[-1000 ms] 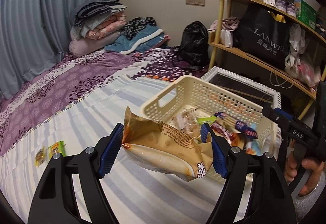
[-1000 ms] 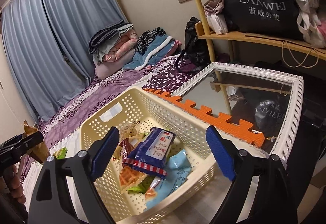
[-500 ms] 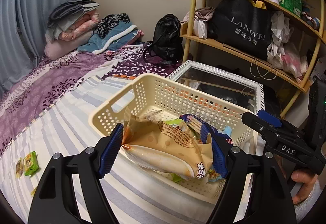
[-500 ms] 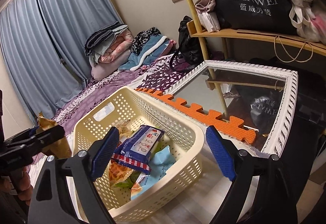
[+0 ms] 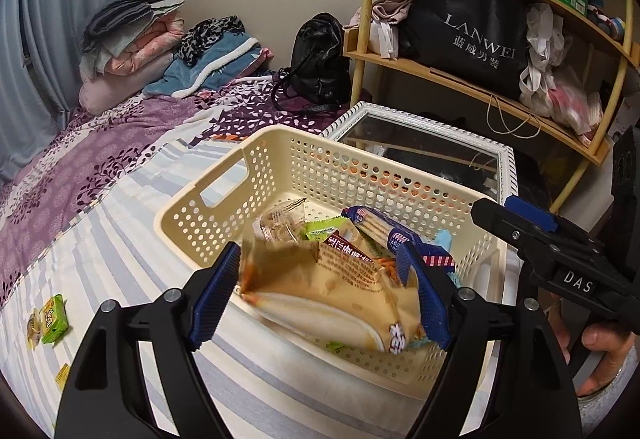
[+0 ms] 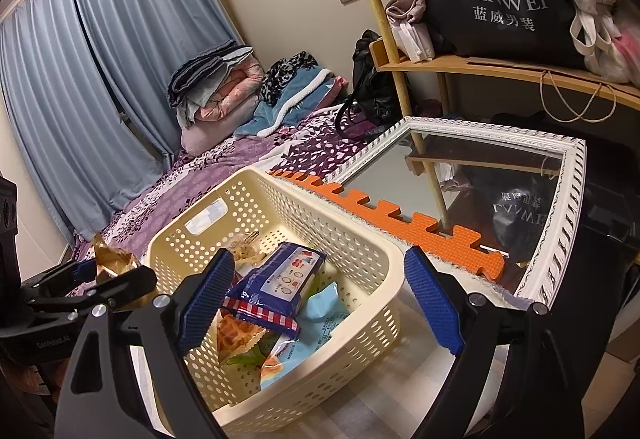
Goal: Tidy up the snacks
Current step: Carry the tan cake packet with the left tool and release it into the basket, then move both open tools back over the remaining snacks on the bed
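Note:
A cream perforated basket sits on the striped bed and holds several snack packs, among them a blue biscuit pack. My left gripper hovers over the basket's near rim. Its jaws are opening, and a tan snack bag lies blurred and sagging between the blue pads. The right wrist view shows that bag at the basket's left side. My right gripper stands open and holds nothing above the basket's near right corner. A small green snack lies on the bed to the left.
A white-framed mirror lies flat beyond the basket, with an orange foam mat between them. A wooden shelf carries a black tote. Folded blankets and a black backpack sit at the bed's far end.
My left gripper carried the tan bag rightward until it hung over the basket. Its jaws then widened and the bag went blurry and dropped a little. The right gripper hardly moved.

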{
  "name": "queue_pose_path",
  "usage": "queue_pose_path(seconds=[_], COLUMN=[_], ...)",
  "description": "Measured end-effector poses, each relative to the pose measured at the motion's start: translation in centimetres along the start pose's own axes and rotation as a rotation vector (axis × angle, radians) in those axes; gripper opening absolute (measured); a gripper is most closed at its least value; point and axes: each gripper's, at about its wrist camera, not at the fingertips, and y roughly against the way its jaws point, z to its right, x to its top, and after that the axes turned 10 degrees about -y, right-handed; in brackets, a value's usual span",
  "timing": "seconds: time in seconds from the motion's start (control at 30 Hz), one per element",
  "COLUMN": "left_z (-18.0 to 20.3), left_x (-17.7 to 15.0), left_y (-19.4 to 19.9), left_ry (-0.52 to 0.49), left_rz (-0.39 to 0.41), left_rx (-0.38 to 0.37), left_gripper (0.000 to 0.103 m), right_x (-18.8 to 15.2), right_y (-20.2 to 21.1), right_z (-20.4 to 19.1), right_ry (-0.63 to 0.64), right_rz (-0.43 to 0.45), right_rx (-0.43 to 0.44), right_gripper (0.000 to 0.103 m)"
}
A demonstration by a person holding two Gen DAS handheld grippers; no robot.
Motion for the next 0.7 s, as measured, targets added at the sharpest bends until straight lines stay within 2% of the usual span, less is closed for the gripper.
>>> queue_pose_path(seconds=[0.07, 0.1, 0.7], left_z=[0.0, 0.0, -1.3], left_x=[0.0, -0.1, -0.8], left_y=[0.1, 0.2, 1.2], left_ry=[0.000, -0.001, 0.007], left_rz=[0.006, 0.010, -0.007], left_rx=[0.018, 0.030, 0.120], left_gripper=[0.096, 0.097, 0.100], right_x=[0.0, 0.0, -0.1], right_y=[0.1, 0.1, 0.7], right_z=[-0.1, -0.1, -1.8], right_ry=[0.000, -0.001, 0.027], right_rz=[0.000, 0.000, -0.002], right_rx=[0.000, 0.000, 0.013], right_gripper=[0.086, 0.086, 0.088])
